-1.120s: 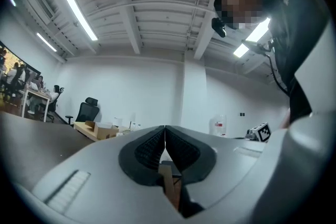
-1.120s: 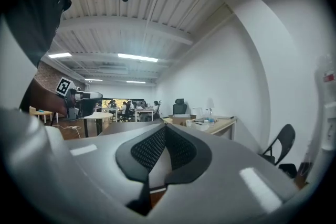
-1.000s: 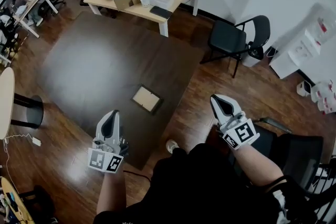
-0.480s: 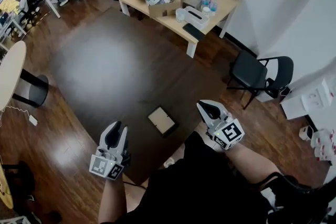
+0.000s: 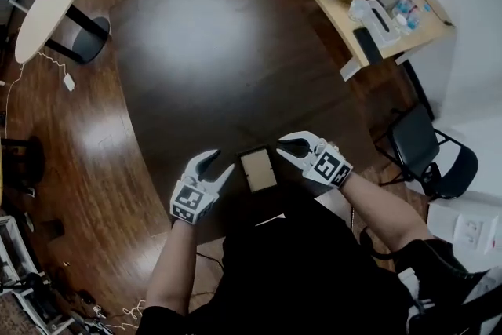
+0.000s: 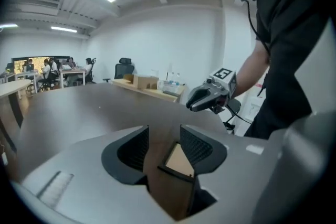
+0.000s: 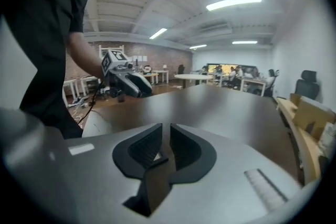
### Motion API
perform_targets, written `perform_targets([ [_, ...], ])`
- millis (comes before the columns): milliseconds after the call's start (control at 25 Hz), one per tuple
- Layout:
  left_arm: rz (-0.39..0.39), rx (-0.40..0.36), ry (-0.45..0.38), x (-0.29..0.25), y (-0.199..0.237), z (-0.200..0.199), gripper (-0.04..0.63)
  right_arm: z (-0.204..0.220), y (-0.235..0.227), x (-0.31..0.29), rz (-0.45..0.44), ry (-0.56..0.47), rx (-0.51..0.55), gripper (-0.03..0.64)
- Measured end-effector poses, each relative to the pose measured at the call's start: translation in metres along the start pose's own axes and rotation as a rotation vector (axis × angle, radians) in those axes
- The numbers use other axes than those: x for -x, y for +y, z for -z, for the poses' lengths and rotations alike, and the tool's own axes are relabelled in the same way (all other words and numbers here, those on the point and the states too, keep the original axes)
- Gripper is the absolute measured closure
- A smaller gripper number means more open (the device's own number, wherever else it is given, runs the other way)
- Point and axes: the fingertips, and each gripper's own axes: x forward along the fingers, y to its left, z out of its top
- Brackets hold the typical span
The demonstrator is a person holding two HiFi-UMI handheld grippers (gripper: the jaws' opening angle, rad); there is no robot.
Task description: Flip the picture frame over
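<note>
The picture frame, a small rectangle with a dark rim and a tan face, lies flat on the dark table near its front edge. My left gripper hangs just left of it, jaws spread and opening, pads clear of the frame. The left gripper view shows the frame low between those jaws, with nothing gripped. My right gripper sits at the frame's far right corner, jaws opening by a narrow gap. A sliver of the frame shows between the right gripper's jaws, untouched.
A light wooden desk with a cardboard box, bottles and a container stands at the upper right. A black chair is on the right and a round table at the upper left. Wooden floor surrounds the dark table.
Both grippers have come down and inward from beside the person's body to either side of the frame. The left jaws have spread wide. The head view has swung down toward the table's front edge.
</note>
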Motion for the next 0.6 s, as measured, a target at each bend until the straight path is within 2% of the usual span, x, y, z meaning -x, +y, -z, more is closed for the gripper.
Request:
perform_targets([
  [80, 0.024, -0.004, 0.068, -0.022, -0.006, 0.019, 0.394, 0.017, 0.003, -0.019, -0.088, 0.055, 0.024, 0.546],
  [200, 0.031, -0.038, 0.150, -0.045, -0.008, 0.038, 0.391, 0.033, 0.004, -0.041, -0.178, 0.105, 0.044, 0.535],
  [320, 0.058, -0.070, 0.225, -0.062, -0.011, 0.055, 0.387, 0.047, 0.004, -0.054, -0.260, 0.162, 0.085, 0.497],
  [480, 0.116, -0.109, 0.329, -0.068, -0.018, 0.085, 0.380, 0.057, 0.012, -0.069, -0.336, 0.222, 0.135, 0.497],
  [600, 0.147, -0.113, 0.376, -0.066, -0.020, 0.097, 0.377, 0.062, 0.020, -0.077, -0.361, 0.244, 0.150, 0.497],
])
